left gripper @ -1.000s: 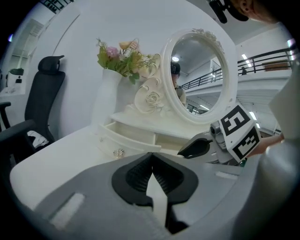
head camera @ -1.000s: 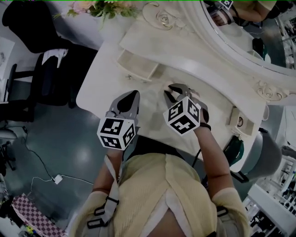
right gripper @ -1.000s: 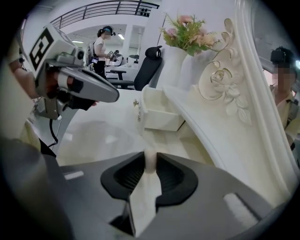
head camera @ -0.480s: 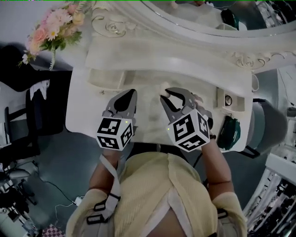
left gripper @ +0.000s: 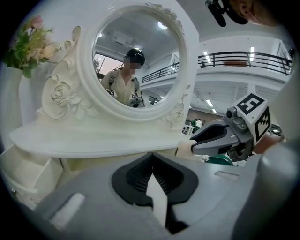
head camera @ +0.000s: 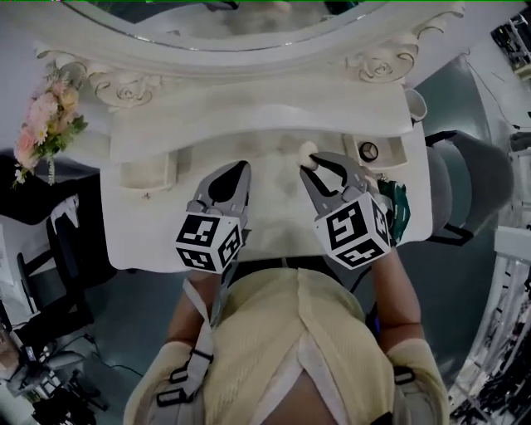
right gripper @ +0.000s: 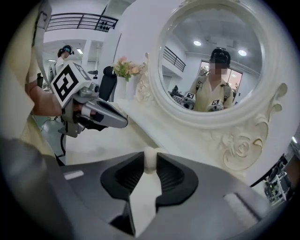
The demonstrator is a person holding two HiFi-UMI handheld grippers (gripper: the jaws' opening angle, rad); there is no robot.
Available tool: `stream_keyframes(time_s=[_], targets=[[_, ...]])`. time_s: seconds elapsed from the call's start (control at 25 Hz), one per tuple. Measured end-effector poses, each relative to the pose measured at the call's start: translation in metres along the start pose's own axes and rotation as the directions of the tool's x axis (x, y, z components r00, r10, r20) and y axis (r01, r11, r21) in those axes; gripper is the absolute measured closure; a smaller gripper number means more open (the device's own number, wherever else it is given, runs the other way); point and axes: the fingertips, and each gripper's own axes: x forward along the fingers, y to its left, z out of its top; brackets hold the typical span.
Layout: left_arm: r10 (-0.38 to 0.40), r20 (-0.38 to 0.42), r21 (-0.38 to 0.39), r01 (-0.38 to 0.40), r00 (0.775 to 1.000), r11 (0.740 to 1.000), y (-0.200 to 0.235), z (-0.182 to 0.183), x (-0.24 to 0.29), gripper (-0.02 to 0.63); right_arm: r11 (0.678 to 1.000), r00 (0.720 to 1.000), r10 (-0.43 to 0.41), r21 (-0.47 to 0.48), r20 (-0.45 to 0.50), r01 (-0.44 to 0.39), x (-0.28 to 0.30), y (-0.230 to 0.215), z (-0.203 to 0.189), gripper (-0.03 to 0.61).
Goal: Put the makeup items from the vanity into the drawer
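Note:
My right gripper is shut on a small cream round makeup item just above the white vanity top. In the right gripper view the cream item sits pinched between the tips of that gripper. An open drawer lies just right of it, holding a small round compact. My left gripper hovers over the middle of the vanity, and in its own view it is shut on nothing. The left gripper view also catches the right gripper.
A second open drawer sits at the vanity's left. The raised shelf and oval mirror stand behind. Pink flowers are at far left, a dark green object and a grey chair at right.
The head view has swung, so the vanity now lies square across the frame. The right gripper still holds the cream item and sits closer to the right drawer. The left gripper has barely moved.

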Motion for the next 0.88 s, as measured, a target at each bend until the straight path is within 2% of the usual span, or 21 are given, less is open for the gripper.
stream_keyframes(time_s=[0.2,0.4,0.64,0.88], targets=[[-0.071,0.0,0.022,0.071,0.997,0.997,-0.036,0.009,0.027,0.614,0.997,0.998,-0.061,0.044,-0.018,0.061,-0.022,-0.028,-0.029,0.486],[-0.128,-0.032,0.059,0.13,0.991,0.99,-0.068,0.005,0.05,0.614,0.989,0.992,-0.116,0.09,-0.043,0.119,-0.04,-0.055,-0.058,0.486],[-0.135,-0.075,0.085,0.141,0.988,0.986,-0.09,-0.005,0.065,0.614,0.968,0.974,-0.197,0.138,-0.108,0.211,-0.056,-0.096,-0.104,0.482],[-0.135,-0.097,0.096,0.145,0.986,0.985,-0.101,-0.007,0.076,0.614,0.948,0.963,-0.218,0.2,-0.158,0.247,-0.058,-0.121,-0.14,0.476]])
